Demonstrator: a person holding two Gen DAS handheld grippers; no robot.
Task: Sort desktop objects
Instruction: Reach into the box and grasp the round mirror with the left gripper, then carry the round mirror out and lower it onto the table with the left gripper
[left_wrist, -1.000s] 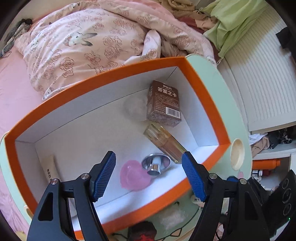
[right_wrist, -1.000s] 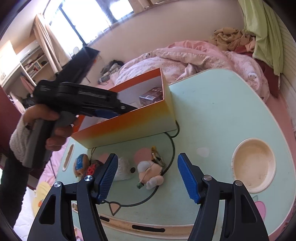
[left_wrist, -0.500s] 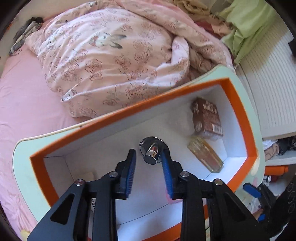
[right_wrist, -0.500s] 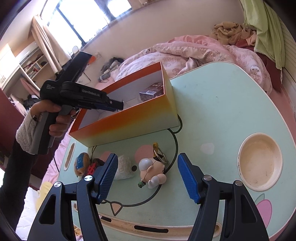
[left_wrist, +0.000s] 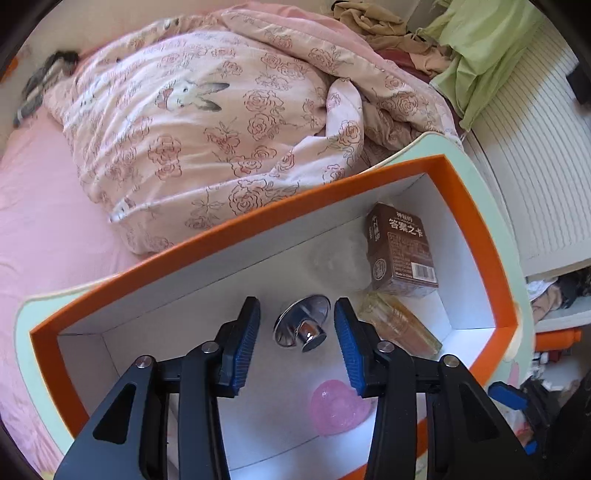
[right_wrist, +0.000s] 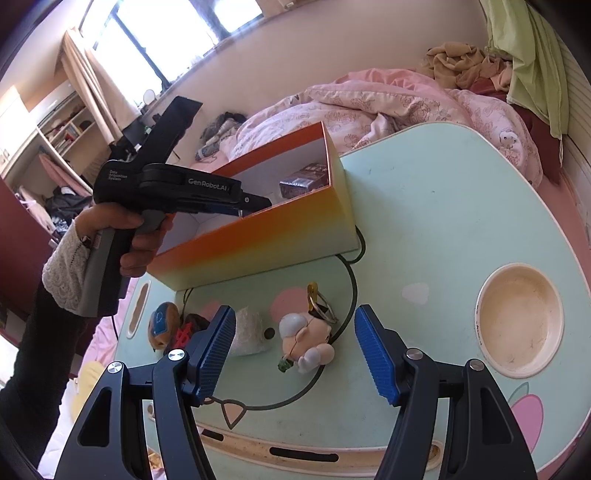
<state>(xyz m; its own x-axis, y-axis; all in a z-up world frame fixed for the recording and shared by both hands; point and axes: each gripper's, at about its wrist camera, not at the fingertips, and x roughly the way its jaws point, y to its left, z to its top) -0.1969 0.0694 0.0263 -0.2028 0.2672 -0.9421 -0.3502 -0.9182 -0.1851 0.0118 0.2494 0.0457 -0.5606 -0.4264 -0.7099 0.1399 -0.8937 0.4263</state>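
left gripper (left_wrist: 297, 341) hangs over the orange box (left_wrist: 236, 225), jaws partly apart around a chrome knob (left_wrist: 303, 326), not clearly touching it. right gripper (right_wrist: 295, 350) is wide open and empty above a pig keychain (right_wrist: 306, 341) near the table's (right_wrist: 443, 206) front edge.

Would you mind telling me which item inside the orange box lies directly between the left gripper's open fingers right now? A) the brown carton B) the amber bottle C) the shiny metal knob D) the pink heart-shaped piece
C. In the left wrist view the shiny metal knob lies on the floor of the orange box, framed by the open left gripper and untouched by either pad.
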